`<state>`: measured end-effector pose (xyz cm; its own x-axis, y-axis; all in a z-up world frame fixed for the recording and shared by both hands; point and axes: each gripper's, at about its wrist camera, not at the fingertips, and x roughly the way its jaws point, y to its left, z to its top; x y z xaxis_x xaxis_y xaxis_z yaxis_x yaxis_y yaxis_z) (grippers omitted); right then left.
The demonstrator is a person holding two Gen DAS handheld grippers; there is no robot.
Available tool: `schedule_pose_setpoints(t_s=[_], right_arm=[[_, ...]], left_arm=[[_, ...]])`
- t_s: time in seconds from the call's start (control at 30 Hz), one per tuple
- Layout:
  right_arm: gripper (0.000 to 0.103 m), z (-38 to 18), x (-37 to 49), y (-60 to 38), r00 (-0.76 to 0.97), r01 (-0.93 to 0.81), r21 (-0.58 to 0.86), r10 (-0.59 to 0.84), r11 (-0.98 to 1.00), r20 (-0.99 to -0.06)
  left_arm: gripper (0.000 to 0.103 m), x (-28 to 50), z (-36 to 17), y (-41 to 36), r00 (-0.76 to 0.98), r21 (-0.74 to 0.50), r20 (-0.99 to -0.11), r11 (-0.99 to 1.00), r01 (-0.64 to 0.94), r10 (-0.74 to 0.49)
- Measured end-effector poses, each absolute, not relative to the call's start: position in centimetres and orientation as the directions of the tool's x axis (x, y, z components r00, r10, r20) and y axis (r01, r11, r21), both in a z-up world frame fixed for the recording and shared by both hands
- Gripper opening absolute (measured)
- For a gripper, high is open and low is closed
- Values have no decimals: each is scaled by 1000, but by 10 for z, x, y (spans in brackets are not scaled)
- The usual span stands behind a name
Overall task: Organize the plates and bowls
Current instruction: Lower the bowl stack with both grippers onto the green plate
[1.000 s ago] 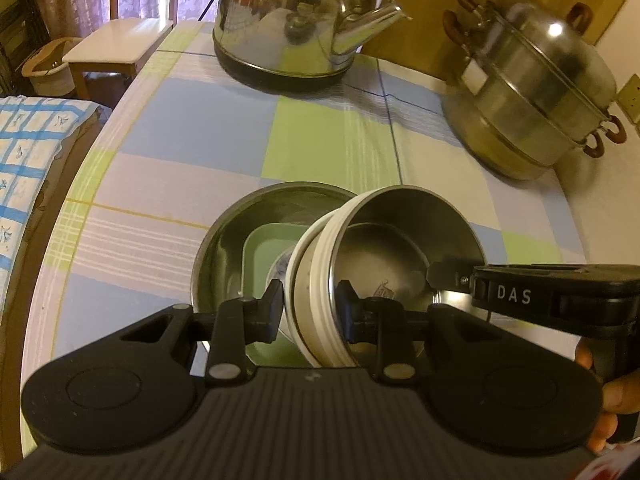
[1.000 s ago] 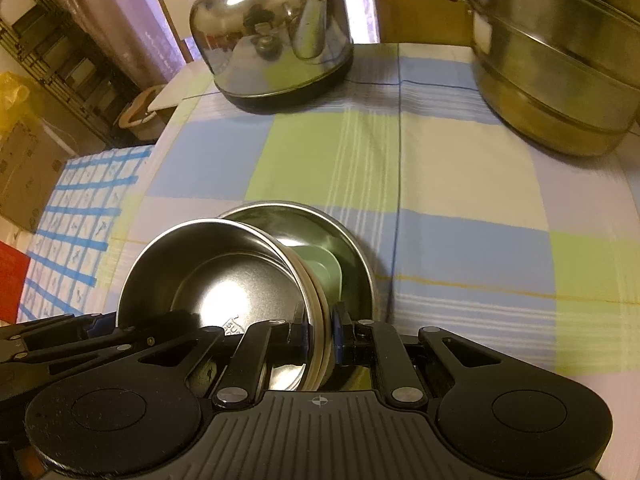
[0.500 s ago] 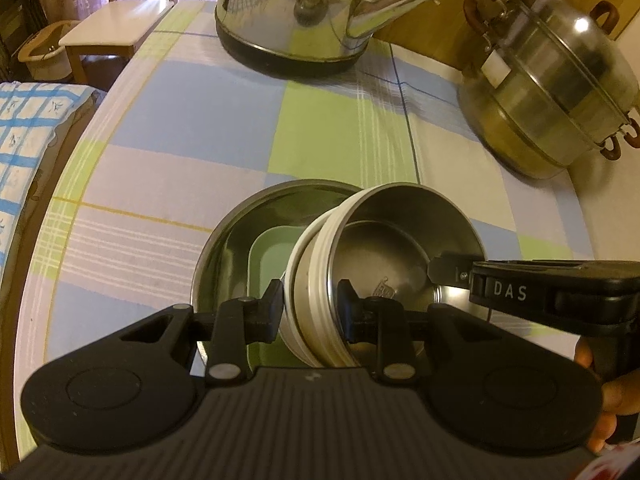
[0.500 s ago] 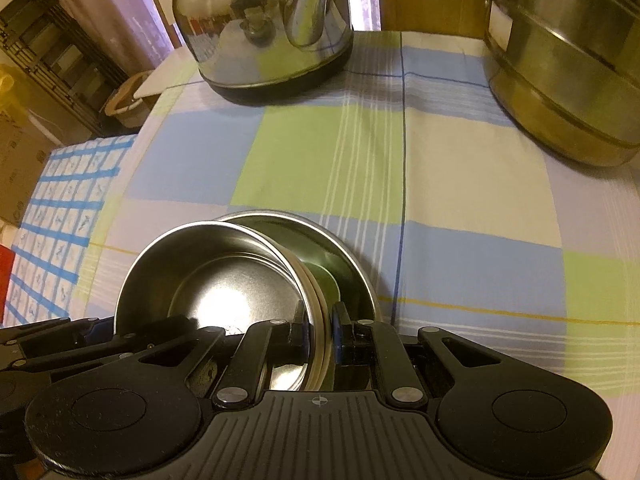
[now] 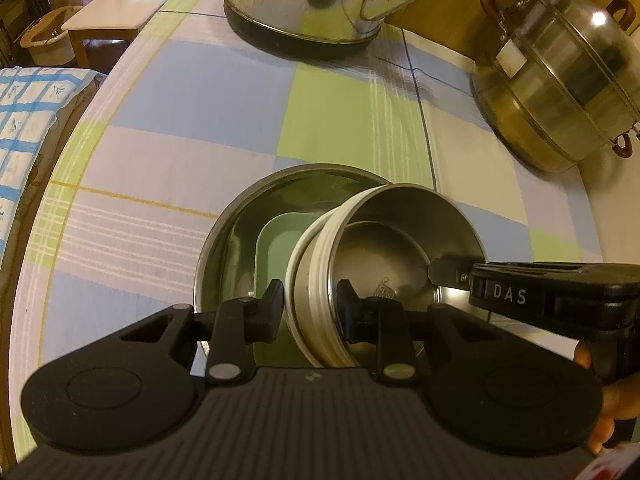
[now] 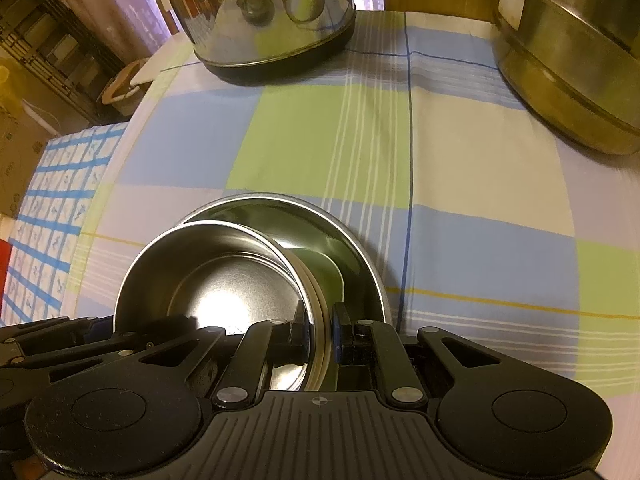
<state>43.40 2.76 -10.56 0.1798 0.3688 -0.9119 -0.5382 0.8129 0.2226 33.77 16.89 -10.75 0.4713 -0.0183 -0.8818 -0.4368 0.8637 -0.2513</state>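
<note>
Checked cloth in blue, green and white covers the table (image 5: 192, 96) under your work. Nearest you, your left gripper (image 5: 310, 304) pinches the near wall of the white-sided steel bowl (image 5: 396, 248), one finger outside against the white band, one inside. Your right gripper (image 6: 320, 326) is clamped on the opposite side of the same rim. The bowl hangs tilted between them, over the wide steel basin (image 5: 288, 200), in which a pale green square dish (image 5: 280, 248) already lies.

Over the last second the grips have not altered, and the bowl sits the same against the basin; only the far things have slid: the kettle (image 5: 320, 4) and the steamer pot (image 5: 560, 80) now stand higher and larger in both views. That suggests you have pushed both grippers and the bowl forward, or tipped them down, over the basin. Judging from this, the nesting step is nearly finished: level the bowl, then lower it onto the green dish
</note>
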Motion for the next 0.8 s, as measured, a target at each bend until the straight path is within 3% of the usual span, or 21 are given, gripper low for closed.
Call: schedule_pose_setpoints(t_s=[0.8], right_arm=[[11, -107, 433, 27, 170, -535, 234, 374, 812, -912]], left_arm=[[25, 338, -108, 170, 471, -249, -882, 866, -433, -18]])
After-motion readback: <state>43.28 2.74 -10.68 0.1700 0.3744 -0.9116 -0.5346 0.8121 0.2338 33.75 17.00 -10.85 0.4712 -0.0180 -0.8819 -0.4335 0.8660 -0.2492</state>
